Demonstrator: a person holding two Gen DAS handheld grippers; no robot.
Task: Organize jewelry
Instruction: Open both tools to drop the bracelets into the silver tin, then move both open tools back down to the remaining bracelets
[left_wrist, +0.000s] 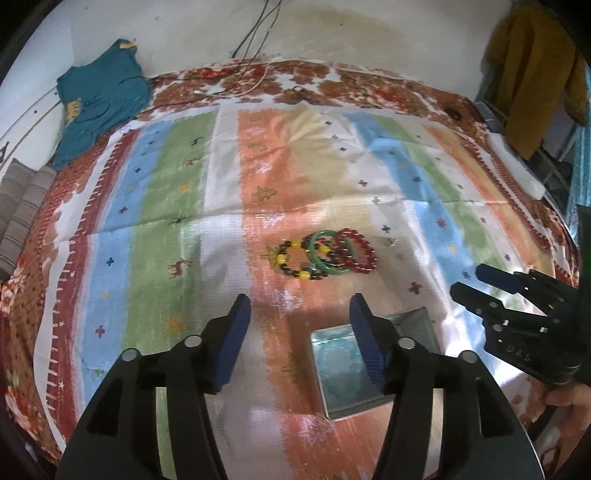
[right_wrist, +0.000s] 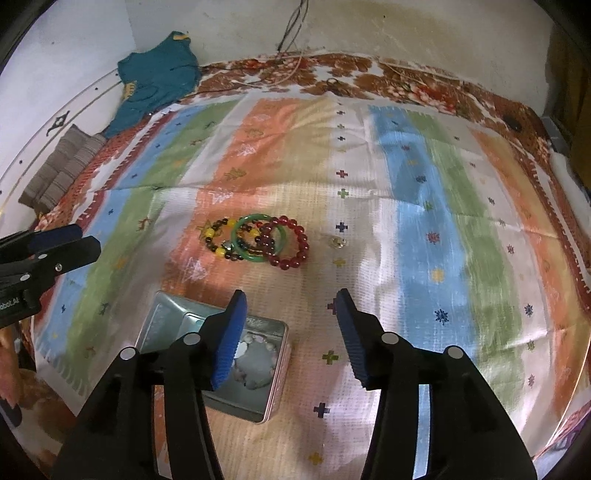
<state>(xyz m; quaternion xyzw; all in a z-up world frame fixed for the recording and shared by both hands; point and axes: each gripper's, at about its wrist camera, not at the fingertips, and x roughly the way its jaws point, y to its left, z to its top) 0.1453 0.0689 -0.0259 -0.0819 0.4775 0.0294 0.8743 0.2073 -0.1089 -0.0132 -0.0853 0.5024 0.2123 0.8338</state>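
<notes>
left wrist view: left gripper (left_wrist: 299, 308) at lower centre, blue pads parted about halfway, nothing between them, only striped cloth (left_wrist: 173, 206) below. just above the fingertips, at frame centre, three bracelets lying overlapped on the orange stripe: black-and-yellow beaded bracelet (left_wrist: 295, 260) at left, green bangle (left_wrist: 327, 251) in the middle, red beaded bracelet (left_wrist: 358, 251) at right. open metal tin (left_wrist: 340, 369) at lower centre-right, partly behind the right-hand finger, pale beads inside. right gripper (left_wrist: 469, 284) entering from the right edge, seen side-on, jaws apart and holding nothing. teal garment (left_wrist: 99, 99) at upper left, mustard cloth (left_wrist: 535, 66) hanging at upper right. right wrist view: right gripper (right_wrist: 290, 306) at lower centre, likewise half open and empty. same bracelets (right_wrist: 258, 240) above the left finger, near frame centre; small pale trinket (right_wrist: 338, 242) just right of them, too small to identify. tin (right_wrist: 258, 369) at lower left, behind the left finger. left gripper (right_wrist: 77, 240) at the left edge.
</notes>
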